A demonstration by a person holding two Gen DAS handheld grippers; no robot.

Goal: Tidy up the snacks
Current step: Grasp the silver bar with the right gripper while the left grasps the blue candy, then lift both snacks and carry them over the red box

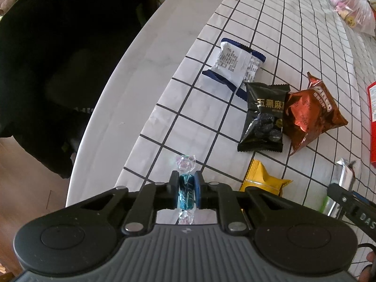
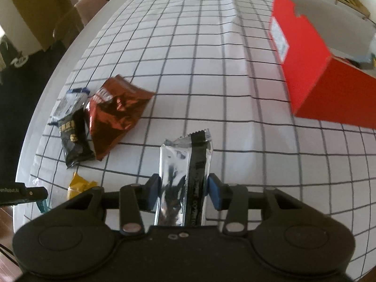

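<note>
The left gripper (image 1: 186,191) has its jaws clamped tight on a small blue twist-wrapped candy (image 1: 186,192), its clear crinkled ends sticking out front and back, above the near edge of the counter (image 1: 131,75) and its white grid-checked cloth (image 1: 293,35). Just beyond it on the cloth lies a yellow packet (image 1: 263,183), partly hidden by the gripper. Farther out a white-and-blue pouch (image 1: 235,67) lies printed side up, touching a black snack pack (image 1: 264,117) with gold lettering, which overlaps a crumpled brown foil bag (image 1: 312,115). To the right of that cluster, the right gripper (image 2: 185,192) has its jaws closed on a long silver-and-black bar wrapper (image 2: 185,164), squeezed across its width with the sealed end pointing away; it looks lifted off the cloth, though the blur makes that hard to be sure of. Farthest right stands a red cardboard box (image 2: 329,98), well apart from the snacks, its top open. A clear plastic bag (image 1: 352,14) sits at the far end.
</note>
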